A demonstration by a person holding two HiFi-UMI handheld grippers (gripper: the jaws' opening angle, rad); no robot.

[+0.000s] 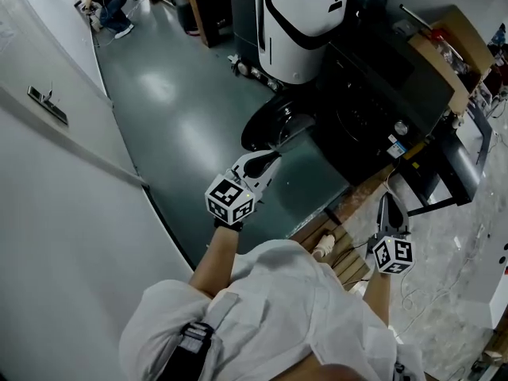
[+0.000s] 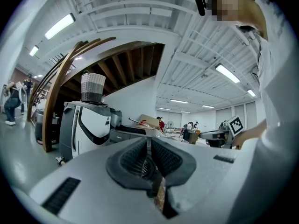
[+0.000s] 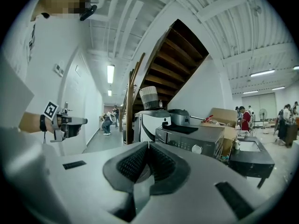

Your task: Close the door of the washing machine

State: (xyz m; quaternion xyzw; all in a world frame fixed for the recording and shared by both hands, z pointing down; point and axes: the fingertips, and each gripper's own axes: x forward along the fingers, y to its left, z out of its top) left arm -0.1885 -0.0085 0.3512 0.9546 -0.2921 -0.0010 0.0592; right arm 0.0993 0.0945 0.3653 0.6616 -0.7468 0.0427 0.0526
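Note:
The black washing machine [image 1: 373,109] stands at the right of the head view, and its round dark door [image 1: 274,125] hangs open toward the green floor. My left gripper [image 1: 270,159] is held level just below the door's edge, its tip close to it; whether it touches I cannot tell. Its jaws are shut with nothing between them [image 2: 148,141]. My right gripper [image 1: 389,201] hovers in front of the machine's lower right corner, also shut and empty [image 3: 148,146]. The right gripper view shows the machine's control panel [image 3: 196,141] and the left gripper [image 3: 79,121] out to the left.
A white-and-black appliance [image 1: 302,22] stands just behind the washing machine. Cardboard boxes [image 1: 444,54] lie on top at the right. A wooden pallet [image 1: 333,244] sits under the machine's front. A white wall [image 1: 48,173] runs along the left. People stand far off.

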